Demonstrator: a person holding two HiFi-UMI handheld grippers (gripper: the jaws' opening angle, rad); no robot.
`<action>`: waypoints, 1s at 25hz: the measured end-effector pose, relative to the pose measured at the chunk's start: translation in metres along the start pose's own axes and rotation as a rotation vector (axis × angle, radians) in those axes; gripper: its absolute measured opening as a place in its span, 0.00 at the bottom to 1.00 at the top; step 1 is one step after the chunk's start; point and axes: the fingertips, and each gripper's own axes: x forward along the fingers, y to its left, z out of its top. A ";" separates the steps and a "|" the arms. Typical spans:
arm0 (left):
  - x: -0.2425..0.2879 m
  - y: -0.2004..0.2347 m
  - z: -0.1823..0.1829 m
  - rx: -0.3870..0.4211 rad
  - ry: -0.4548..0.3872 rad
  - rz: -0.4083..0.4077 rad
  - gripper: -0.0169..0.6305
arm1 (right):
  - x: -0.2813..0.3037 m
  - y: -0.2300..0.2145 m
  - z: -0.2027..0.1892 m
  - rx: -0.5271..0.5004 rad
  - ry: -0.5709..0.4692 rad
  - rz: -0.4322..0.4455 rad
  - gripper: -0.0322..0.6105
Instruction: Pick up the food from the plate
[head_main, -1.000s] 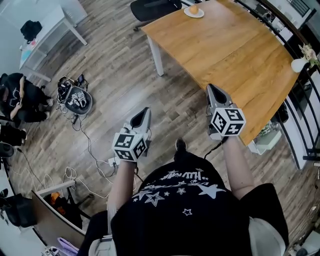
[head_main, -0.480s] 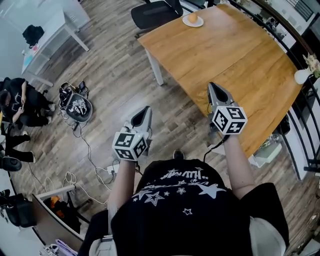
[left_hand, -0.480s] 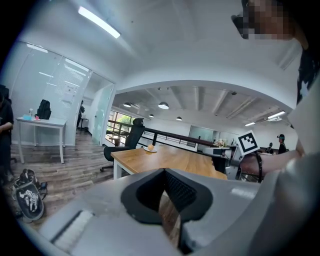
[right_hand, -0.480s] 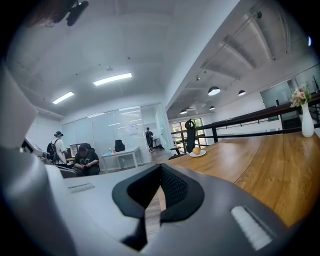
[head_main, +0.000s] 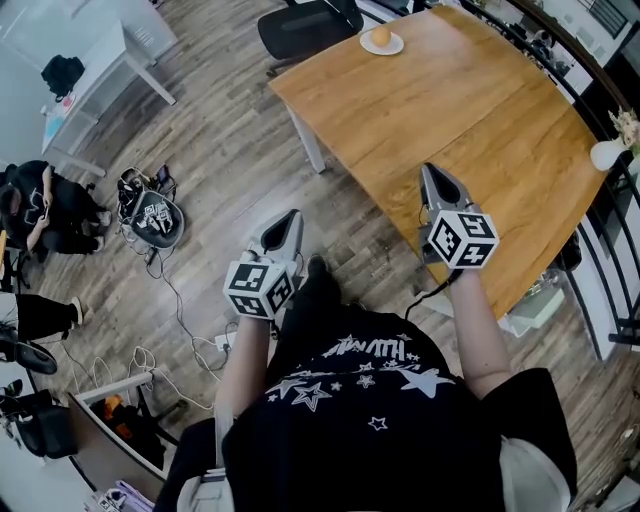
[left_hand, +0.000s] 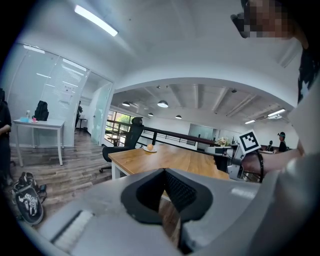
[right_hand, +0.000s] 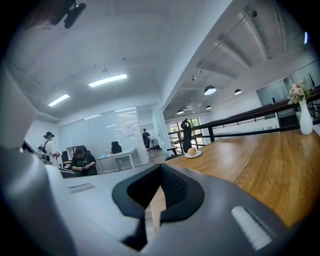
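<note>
The bench (head_main: 470, 110) is a broad slab of warm, grained wood on white legs, standing on a floor (head_main: 220, 140) of grey-brown planks. At its far corner, close to both edges that meet there, sits a small round white plate (head_main: 384, 46). On it lies the food (head_main: 381, 35), a smooth, orange-coloured ball. A black office chair (head_main: 305, 25) stands just beyond that corner. A white vase (head_main: 603, 153) stands at the bench's right-hand edge, beside a dark railing (head_main: 610, 215). The left gripper (head_main: 291, 217) is grey plastic with black ribbed pads and a marker cube (head_main: 260, 288) at its back. It hangs over the floor, off the bench's near edge, with its jaws pressed together on nothing. The right gripper (head_main: 431, 172), of the same build, hangs just inside the near edge of the bench, likewise clenched and empty. Both point toward the far corner, and the food lies well ahead of each, with a long run of bare wood between it and the right gripper. The floor along the bench's left edge is open, and loose cables (head_main: 175, 300) trail over the planks to the left of the left gripper.
</note>
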 end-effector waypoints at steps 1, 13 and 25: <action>0.004 0.003 0.002 0.001 -0.001 -0.002 0.03 | 0.002 -0.002 0.002 -0.001 -0.003 -0.004 0.05; 0.091 0.050 0.031 0.001 -0.021 -0.081 0.03 | 0.065 -0.041 0.029 -0.022 -0.021 -0.085 0.05; 0.195 0.116 0.086 0.001 -0.015 -0.184 0.03 | 0.159 -0.068 0.064 -0.032 0.003 -0.161 0.05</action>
